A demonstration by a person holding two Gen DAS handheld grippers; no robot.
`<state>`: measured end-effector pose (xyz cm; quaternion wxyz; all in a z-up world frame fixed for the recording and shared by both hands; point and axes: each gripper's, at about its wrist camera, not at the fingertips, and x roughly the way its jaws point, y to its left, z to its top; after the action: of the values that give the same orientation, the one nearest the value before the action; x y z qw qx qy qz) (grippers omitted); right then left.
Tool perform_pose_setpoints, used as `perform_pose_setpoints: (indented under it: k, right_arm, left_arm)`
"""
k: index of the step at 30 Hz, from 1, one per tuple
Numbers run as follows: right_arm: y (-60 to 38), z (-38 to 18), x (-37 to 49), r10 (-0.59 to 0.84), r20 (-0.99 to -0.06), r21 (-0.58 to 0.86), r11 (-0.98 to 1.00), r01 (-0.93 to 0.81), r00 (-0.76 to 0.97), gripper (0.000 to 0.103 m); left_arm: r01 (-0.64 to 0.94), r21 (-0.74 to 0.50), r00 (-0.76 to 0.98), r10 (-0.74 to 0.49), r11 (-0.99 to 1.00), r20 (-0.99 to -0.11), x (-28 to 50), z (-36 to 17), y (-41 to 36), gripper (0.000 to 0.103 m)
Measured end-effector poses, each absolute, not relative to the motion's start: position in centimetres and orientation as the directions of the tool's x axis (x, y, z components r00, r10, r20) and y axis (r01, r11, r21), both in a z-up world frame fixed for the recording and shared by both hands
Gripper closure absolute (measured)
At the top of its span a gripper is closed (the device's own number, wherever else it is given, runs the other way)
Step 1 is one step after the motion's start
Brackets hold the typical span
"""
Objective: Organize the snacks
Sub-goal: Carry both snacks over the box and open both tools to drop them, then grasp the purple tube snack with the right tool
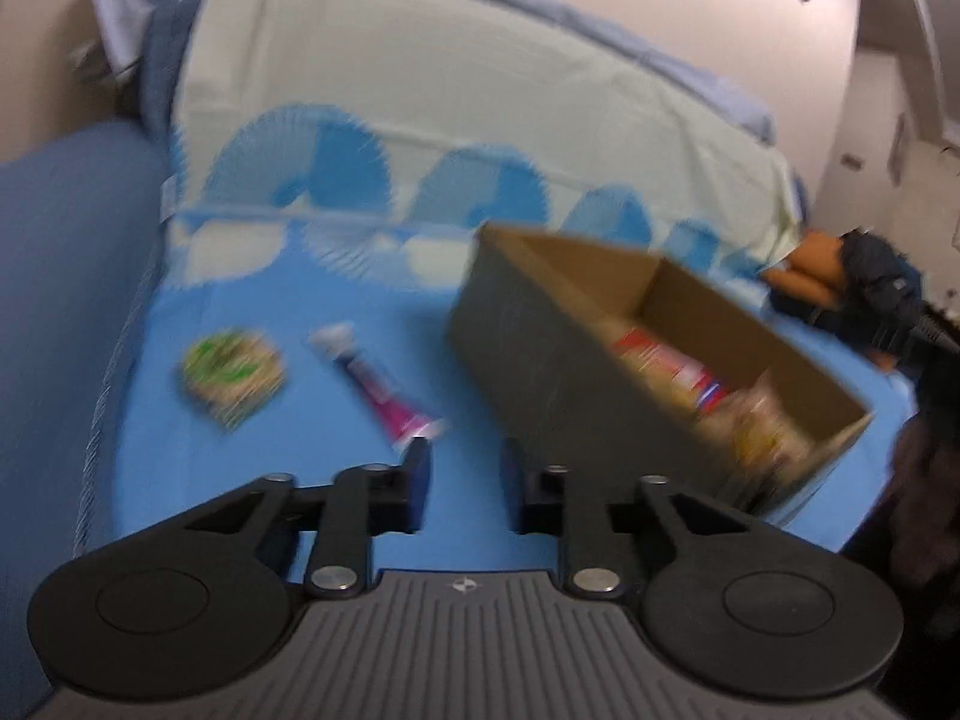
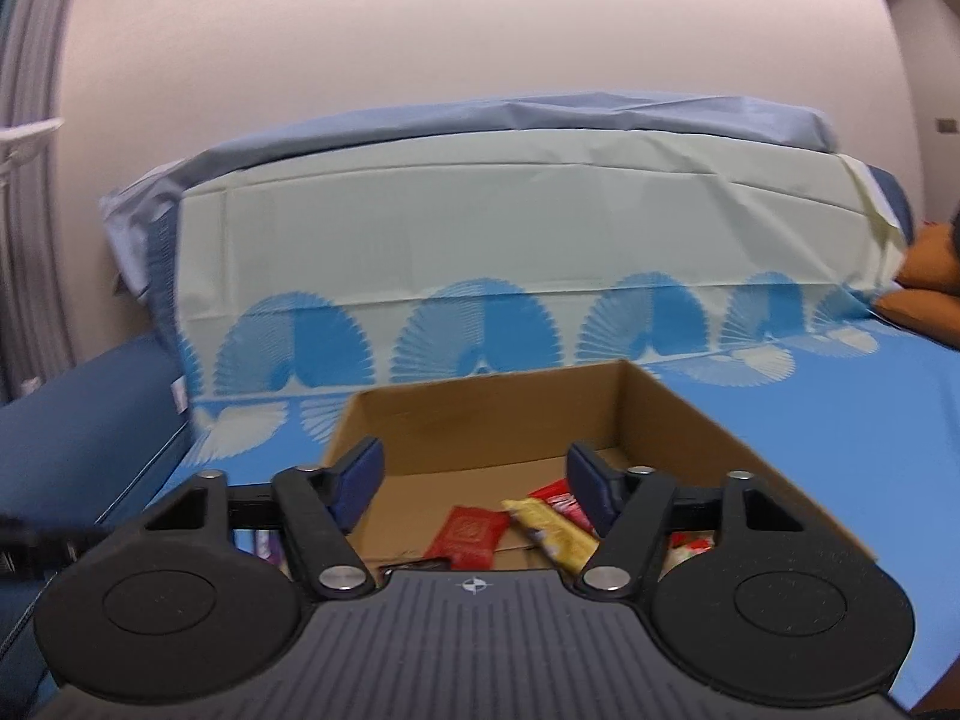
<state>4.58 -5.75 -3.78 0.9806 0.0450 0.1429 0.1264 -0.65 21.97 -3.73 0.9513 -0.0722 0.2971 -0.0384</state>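
While several wrapped snacks already lie in the box [image 2: 654, 420], the job looks partly done, not finished. Inside, the right view shows a red packet [image 2: 471, 531], a yellow bar [image 2: 555, 531] and another red wrapper [image 2: 555, 495] on the cardboard floor; the left view, blurred, shows more wrappers bunched at the box's near right end. Two snacks are left outside, on the blue bed sheet [image 1: 270, 468] to the left of the box: a purple-pink tube [image 1: 378, 387], and further left a green-and-tan packet [image 1: 231, 375], well apart from the box.

My guess is the tube goes next, since the left claw [image 1: 465, 468] hangs just near of the tube's near end, with nothing between its pads and only a narrow gap between them. The right claw [image 2: 474, 474] hovers over the box's near rim, its jaws apart and empty. Far behind stands a pale cover printed with blue fans [image 2: 480, 342], against the wall. At the far right edge lie orange cushions [image 2: 924, 288].
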Motion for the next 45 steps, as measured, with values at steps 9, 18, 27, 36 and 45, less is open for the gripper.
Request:
perform_pose_setpoints:
  k: [9,18,27,36,45]
  right_arm:
    - [-2.6,-4.9,2.6,0.345,-0.255,0.034,0.937,-0.349,0.903,0.085]
    - [0.9,-5.4,1.0,0.386,-0.221,-0.101,0.904,-0.414,0.896,0.085]
    - [6.0,-3.4,4.6,0.457,-0.342,0.012,0.876,-0.482,0.821,0.084]
    - [13.5,-6.0,13.7,0.376,-0.465,0.037,0.913,-0.407,0.801,0.04]
    - [16.9,-13.1,20.1,0.247,-0.695,-0.022,0.931,-0.363,0.675,0.033]
  left_arm:
    - [-0.081,-0.26,0.871,-0.058,0.962,-0.488,-1.8,-4.4,25.1,0.091]
    - [-0.089,-0.267,0.89,-0.044,0.96,-0.454,-1.2,-4.0,25.1,0.091]
    - [-0.197,-0.341,0.899,0.031,0.919,-0.436,-1.1,-4.2,27.4,0.088]
    - [-0.303,-0.419,0.893,0.102,0.856,-0.438,-1.3,-4.4,29.9,0.072]
    - [-0.296,-0.416,0.896,0.1,0.86,-0.432,-1.4,-4.5,29.9,0.066]
